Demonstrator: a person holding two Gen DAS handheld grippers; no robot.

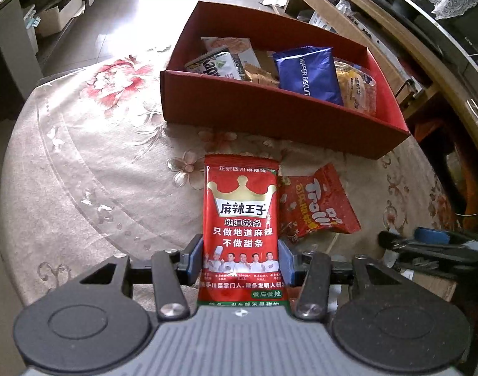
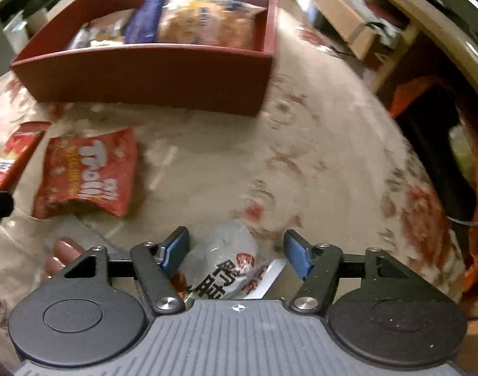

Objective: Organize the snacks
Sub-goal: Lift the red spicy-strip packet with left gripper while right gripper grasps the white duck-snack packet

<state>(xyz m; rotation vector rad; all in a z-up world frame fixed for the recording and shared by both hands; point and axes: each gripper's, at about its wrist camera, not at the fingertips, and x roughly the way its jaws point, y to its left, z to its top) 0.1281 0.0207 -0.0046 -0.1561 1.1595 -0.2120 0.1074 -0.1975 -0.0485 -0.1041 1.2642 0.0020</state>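
Count, both views:
- Red box (image 1: 270, 116), upper centre of the left wrist frame: 1.
- Packets inside it: at least 5 visible; blue wafer packet (image 1: 308, 72): 1.
- Red packets outside the box: 2, crown-print packet (image 1: 240, 219) and Trolli packet (image 1: 317, 210).
- Silvery packet (image 2: 226, 263), lower centre, right wrist frame: 1.

A round table (image 1: 91, 163) carries everything; a beige floral cloth under a clear plastic sheet covers it. A red open-topped box (image 1: 270, 116) stands on the far part, holding snack packets. A red gummy packet (image 1: 317, 206) lies flat on the cloth, near the box's front wall but apart from it. A pale packet (image 2: 229, 260) lies at the near edge.
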